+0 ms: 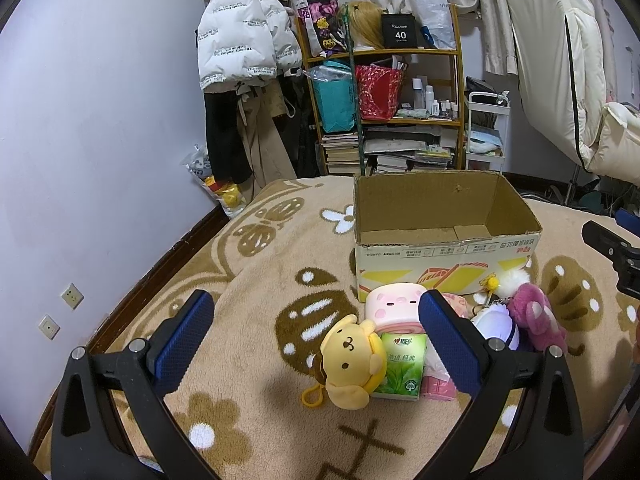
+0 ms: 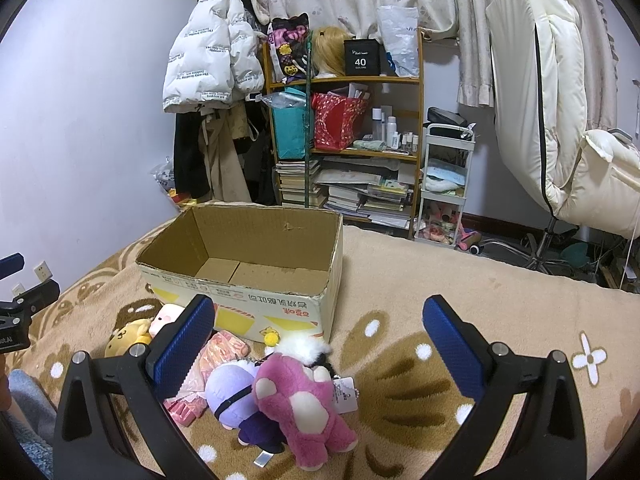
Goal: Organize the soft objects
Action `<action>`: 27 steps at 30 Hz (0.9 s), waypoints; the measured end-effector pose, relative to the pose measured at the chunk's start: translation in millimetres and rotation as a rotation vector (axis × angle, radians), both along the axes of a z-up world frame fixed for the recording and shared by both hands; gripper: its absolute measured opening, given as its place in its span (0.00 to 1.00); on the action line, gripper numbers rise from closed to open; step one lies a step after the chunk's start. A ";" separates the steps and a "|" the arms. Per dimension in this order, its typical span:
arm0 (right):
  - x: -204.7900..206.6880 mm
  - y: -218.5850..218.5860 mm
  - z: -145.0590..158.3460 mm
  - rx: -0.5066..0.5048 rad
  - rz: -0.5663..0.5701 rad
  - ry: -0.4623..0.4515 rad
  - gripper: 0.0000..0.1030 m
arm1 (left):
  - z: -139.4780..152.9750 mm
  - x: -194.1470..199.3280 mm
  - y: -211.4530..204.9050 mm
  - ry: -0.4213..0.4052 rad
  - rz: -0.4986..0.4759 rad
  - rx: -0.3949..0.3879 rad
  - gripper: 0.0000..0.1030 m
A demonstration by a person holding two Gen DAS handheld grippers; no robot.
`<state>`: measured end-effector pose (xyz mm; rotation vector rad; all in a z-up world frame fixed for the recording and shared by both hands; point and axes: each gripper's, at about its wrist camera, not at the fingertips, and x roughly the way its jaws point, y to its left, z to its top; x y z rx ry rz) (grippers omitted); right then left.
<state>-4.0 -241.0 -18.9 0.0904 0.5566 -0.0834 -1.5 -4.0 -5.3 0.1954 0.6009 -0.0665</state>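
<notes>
An open empty cardboard box [image 1: 440,216] stands on the blanket; it also shows in the right wrist view [image 2: 256,256]. In front of it lies a pile of soft things: a yellow plush dog [image 1: 350,362], a pink pig cushion [image 1: 394,304], a green tissue pack [image 1: 402,366], a pink packet [image 1: 438,386], a lavender plush [image 2: 236,392], a magenta plush bear [image 2: 300,404] and a white fluffy charm [image 2: 304,346]. My left gripper [image 1: 316,344] is open and empty above the yellow dog. My right gripper [image 2: 318,344] is open and empty above the magenta bear.
The beige patterned blanket [image 2: 400,280] covers the bed. Behind it stand a cluttered wooden shelf [image 1: 384,92], hanging coats [image 1: 244,40] and a white cart [image 2: 444,184]. A white chair [image 2: 560,120] is at the right. The right gripper's body shows in the left wrist view [image 1: 616,256].
</notes>
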 end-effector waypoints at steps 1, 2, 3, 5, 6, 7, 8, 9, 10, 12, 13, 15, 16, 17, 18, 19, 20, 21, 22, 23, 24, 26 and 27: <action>0.2 -0.1 0.1 0.000 0.000 0.000 1.00 | 0.0 0.2 -0.1 0.000 0.000 0.000 0.98; 0.2 -0.1 0.1 0.000 0.001 0.001 1.00 | -0.2 -0.2 -0.4 0.001 0.000 0.000 0.98; 0.1 0.0 0.1 0.000 0.000 0.002 1.00 | 0.1 0.2 -0.2 0.000 0.000 0.001 0.98; 0.0 -0.1 0.0 0.000 0.001 0.001 1.00 | 0.1 0.5 -0.2 0.002 0.000 0.001 0.98; 0.0 -0.1 -0.1 0.000 0.001 0.001 1.00 | -0.2 -0.1 -0.8 0.002 0.000 0.001 0.98; -0.3 0.0 -0.1 0.000 0.000 0.001 1.00 | 0.1 0.5 -0.4 0.002 0.000 0.001 0.98; 0.2 -0.1 -0.1 0.000 0.000 0.001 1.00 | 0.1 0.6 -0.4 0.002 0.000 0.001 0.98; 0.0 -0.1 -0.1 0.001 0.000 0.001 1.00 | 0.1 0.6 -0.5 0.002 0.000 0.001 0.98; 0.2 0.0 -0.1 -0.001 -0.001 0.001 1.00 | 0.1 0.7 -0.5 0.002 0.000 0.002 0.98; 0.0 -0.2 -0.1 0.001 0.000 0.001 1.00 | 0.1 0.9 -0.6 0.002 0.000 0.002 0.98; -0.1 -0.1 -0.1 0.001 0.000 0.001 1.00 | 0.1 0.9 -0.7 0.003 0.000 0.002 0.98; -0.1 0.0 -0.1 0.000 0.000 0.001 1.00 | 0.2 1.0 -0.8 0.003 0.000 0.002 0.98; 0.1 -0.2 -0.1 0.000 0.001 0.002 1.00 | 0.2 1.1 -0.8 0.004 0.000 0.002 0.98; 0.3 -0.2 0.0 0.000 0.000 0.001 1.00 | 0.0 0.9 -1.2 0.005 0.000 0.002 0.98; -0.2 0.0 0.1 -0.002 0.000 0.001 1.00 | -0.2 0.7 -1.6 0.005 0.000 0.003 0.98; 0.4 -0.4 0.0 0.000 0.001 0.002 1.00 | -0.5 0.7 -1.1 0.005 0.001 0.004 0.98; 0.1 -0.4 0.0 0.001 0.001 0.002 1.00 | -1.6 0.3 -1.4 0.007 0.002 0.006 0.98; 0.4 -0.2 0.0 -0.001 0.000 0.001 1.00 | -2.3 -0.4 -1.6 0.009 0.003 0.008 0.98; 0.5 -0.3 0.0 0.000 0.001 0.002 1.00 | -4.2 -1.1 -1.3 0.012 0.004 0.010 0.98; 0.4 -0.3 0.0 0.000 0.001 0.002 1.00 | -5.5 -1.5 -1.1 0.016 0.006 0.011 0.98; 0.5 -0.2 0.0 0.000 0.001 0.002 1.00 | -7.9 -1.3 0.3 0.021 0.008 0.014 0.98; 0.7 -0.2 -0.9 0.006 0.004 0.007 1.00 | -13.8 1.6 3.1 0.036 0.016 0.018 0.98; 0.9 -0.1 -2.0 0.012 0.007 0.011 1.00 | -17.6 8.6 4.8 0.048 0.021 0.021 0.98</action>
